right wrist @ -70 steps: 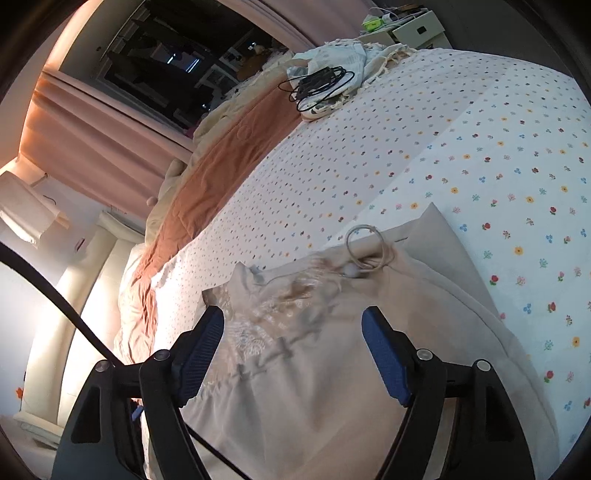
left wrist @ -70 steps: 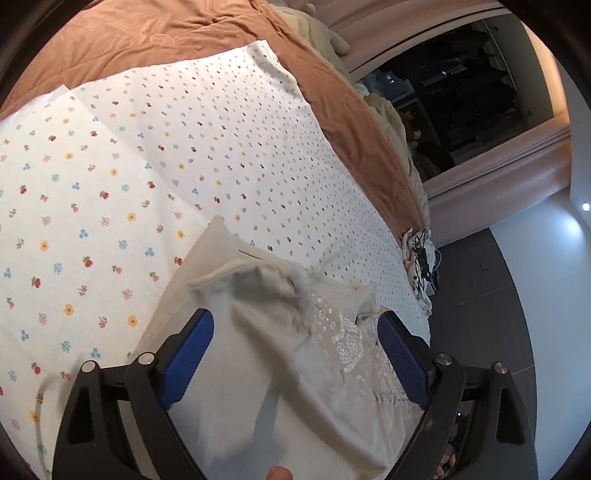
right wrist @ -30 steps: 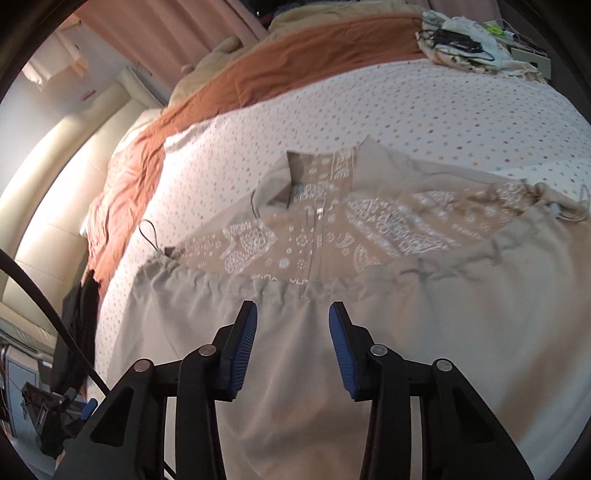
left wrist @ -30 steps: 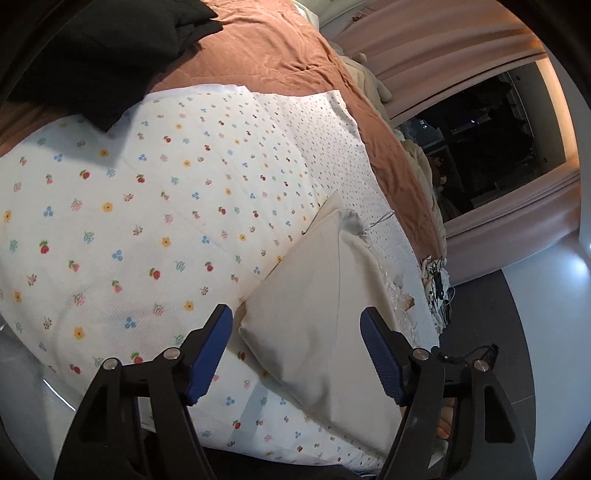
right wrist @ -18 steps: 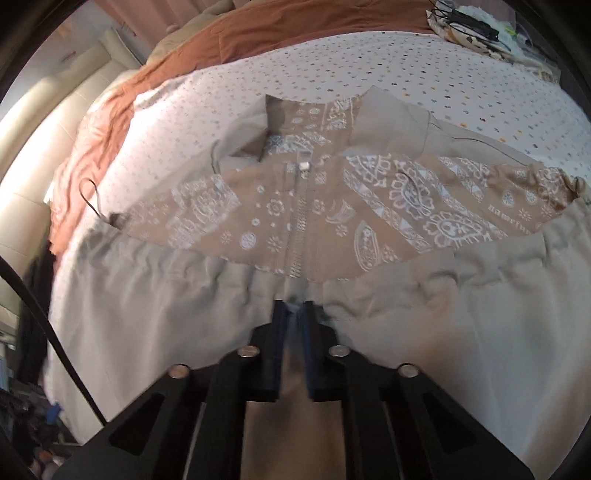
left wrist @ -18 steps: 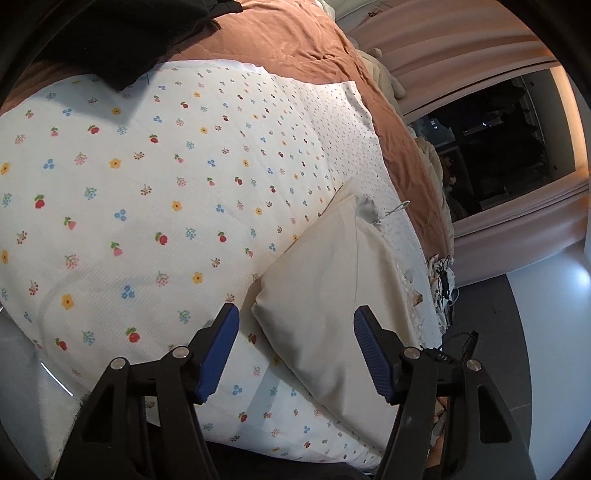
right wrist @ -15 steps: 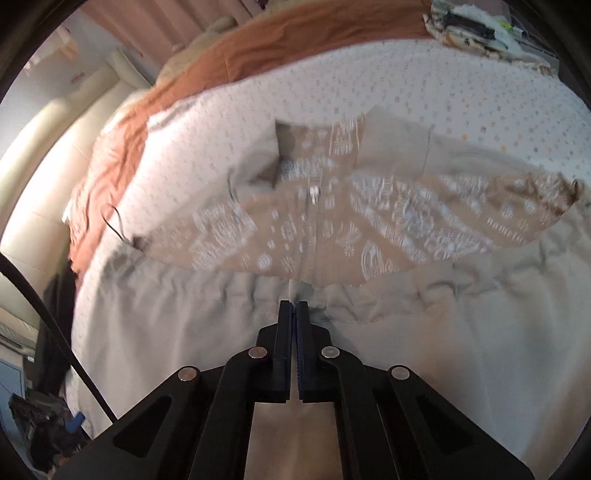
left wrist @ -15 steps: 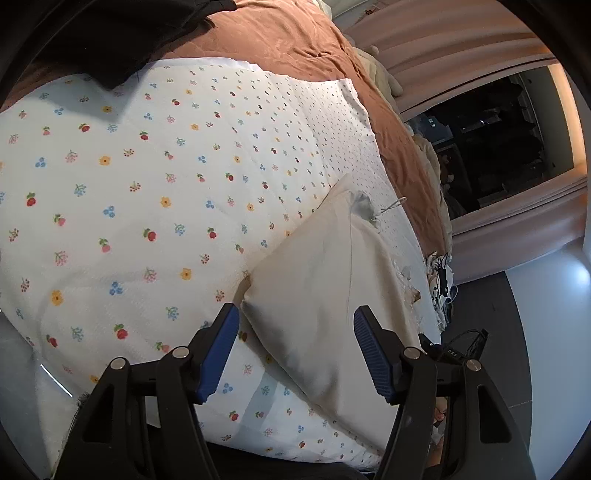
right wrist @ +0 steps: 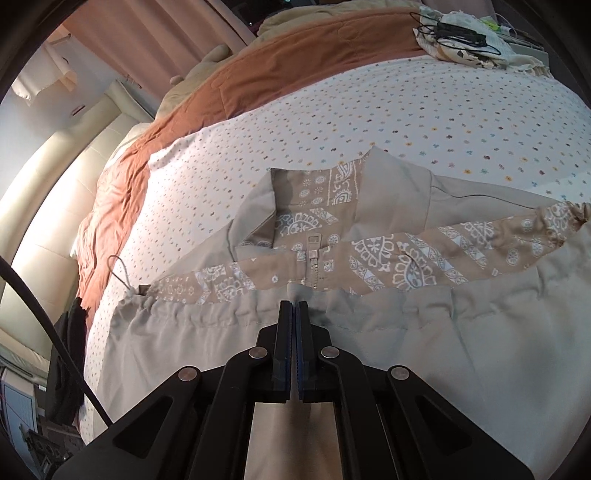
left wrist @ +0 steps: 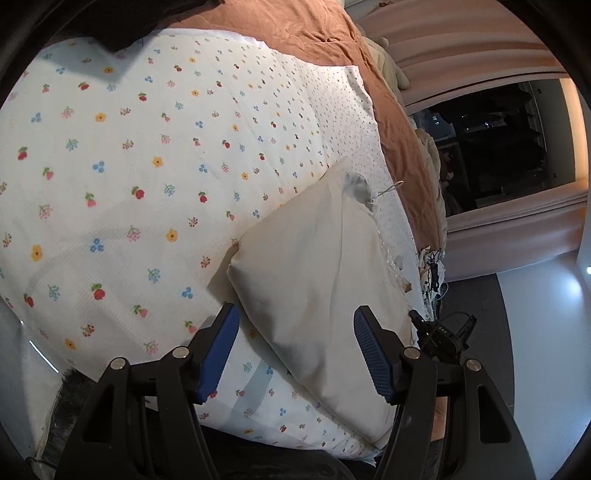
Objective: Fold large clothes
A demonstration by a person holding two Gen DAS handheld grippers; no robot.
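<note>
A beige jacket [right wrist: 424,362] with a paisley-print lining [right wrist: 406,258] and a zipper [right wrist: 314,266] lies partly folded on the flowered bed sheet [right wrist: 406,110]. My right gripper [right wrist: 294,308] is shut on the jacket's gathered hem, at the middle by the zipper. In the left wrist view the jacket [left wrist: 317,266] shows as a cream folded slab on the sheet [left wrist: 129,166]. My left gripper [left wrist: 295,325] is open, its blue pads on either side of the jacket's near corner, above it and holding nothing.
A brown blanket [right wrist: 295,59] runs along the far side of the bed. A pile of cloth with black cables [right wrist: 461,37] sits at the far right corner. Dark clothing [left wrist: 129,22] lies at the top left. A drawstring loop [right wrist: 122,273] sticks out at the hem's left end.
My right gripper has closed from open onto the jacket's hem by the zipper. My left gripper stays open and has shifted only slightly near the jacket's corner.
</note>
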